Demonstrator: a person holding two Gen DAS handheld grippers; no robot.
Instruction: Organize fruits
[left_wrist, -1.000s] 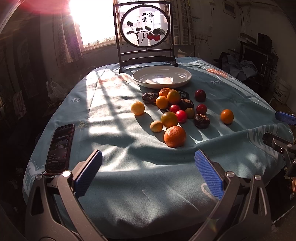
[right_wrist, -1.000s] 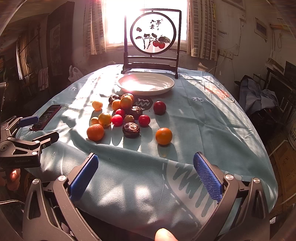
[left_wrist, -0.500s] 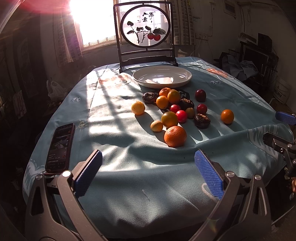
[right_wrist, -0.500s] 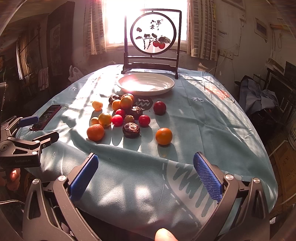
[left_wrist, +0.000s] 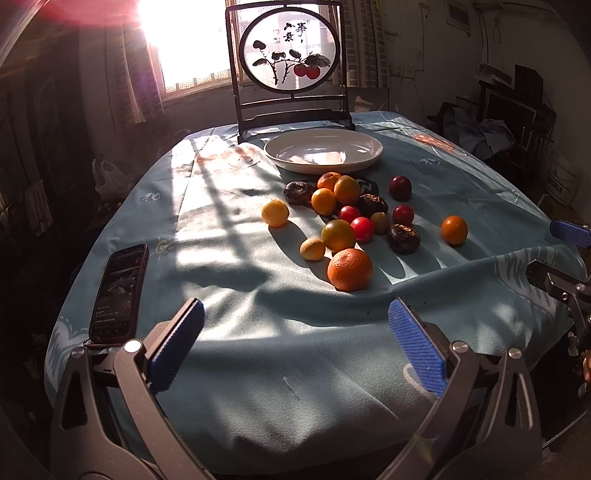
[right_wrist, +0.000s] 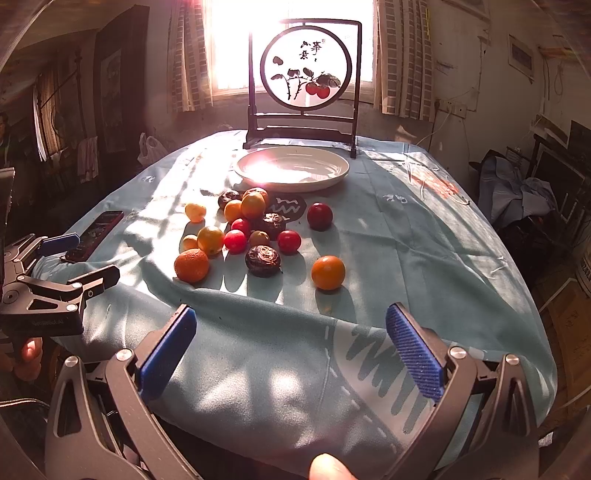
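Observation:
Several fruits lie loose on a teal tablecloth (left_wrist: 258, 350): a big orange (left_wrist: 349, 268) nearest, small oranges, red plums (left_wrist: 362, 229) and dark wrinkled fruits (left_wrist: 403, 238). A lone orange (right_wrist: 328, 272) sits to the right of the pile. An empty white plate (left_wrist: 324, 150) stands behind the fruits and also shows in the right wrist view (right_wrist: 292, 168). My left gripper (left_wrist: 295, 339) is open and empty at the near table edge. My right gripper (right_wrist: 291, 347) is open and empty, also at the near edge.
A black phone (left_wrist: 119, 291) lies at the table's left edge. A dark-framed round painted screen (left_wrist: 288, 62) stands behind the plate. The right gripper (left_wrist: 565, 258) shows at the left view's right edge. Clutter fills the room's right side.

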